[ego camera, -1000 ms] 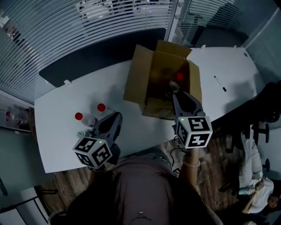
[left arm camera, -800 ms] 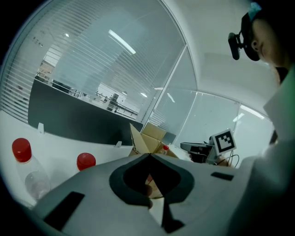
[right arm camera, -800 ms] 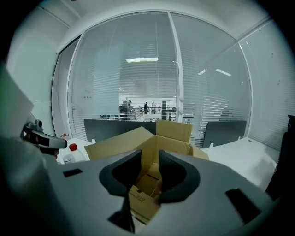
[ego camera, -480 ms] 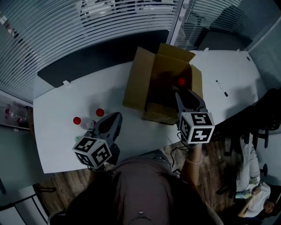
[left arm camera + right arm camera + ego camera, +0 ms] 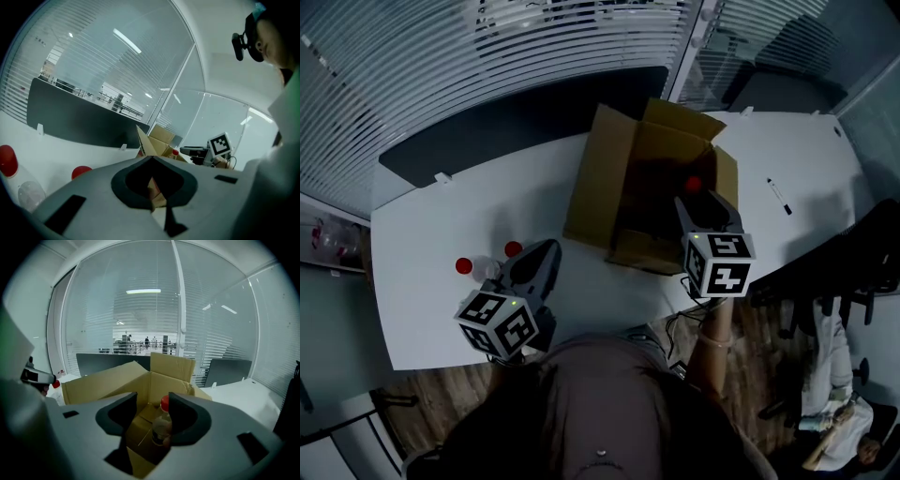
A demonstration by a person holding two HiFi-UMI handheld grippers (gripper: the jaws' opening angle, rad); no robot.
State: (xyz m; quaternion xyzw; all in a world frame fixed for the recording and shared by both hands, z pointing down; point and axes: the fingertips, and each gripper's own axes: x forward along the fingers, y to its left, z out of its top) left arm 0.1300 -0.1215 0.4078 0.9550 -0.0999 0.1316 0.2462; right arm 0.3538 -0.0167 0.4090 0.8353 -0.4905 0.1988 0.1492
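As right gripper (image 5: 153, 409) jaws gape, bottle (image 5: 161, 426) between them, in box (image 5: 107, 380)

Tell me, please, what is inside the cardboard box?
A red-capped clear bottle stands inside the box, between the open jaws of the right hand-held gripper. Walls and gripper hide much of the floor.

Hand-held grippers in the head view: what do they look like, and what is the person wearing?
Each is dark grey and tapers to two jaws. The left hand-held gripper and the right hand-held gripper each carry a white cube with black square markers and a small green light. The person wears a brownish top.
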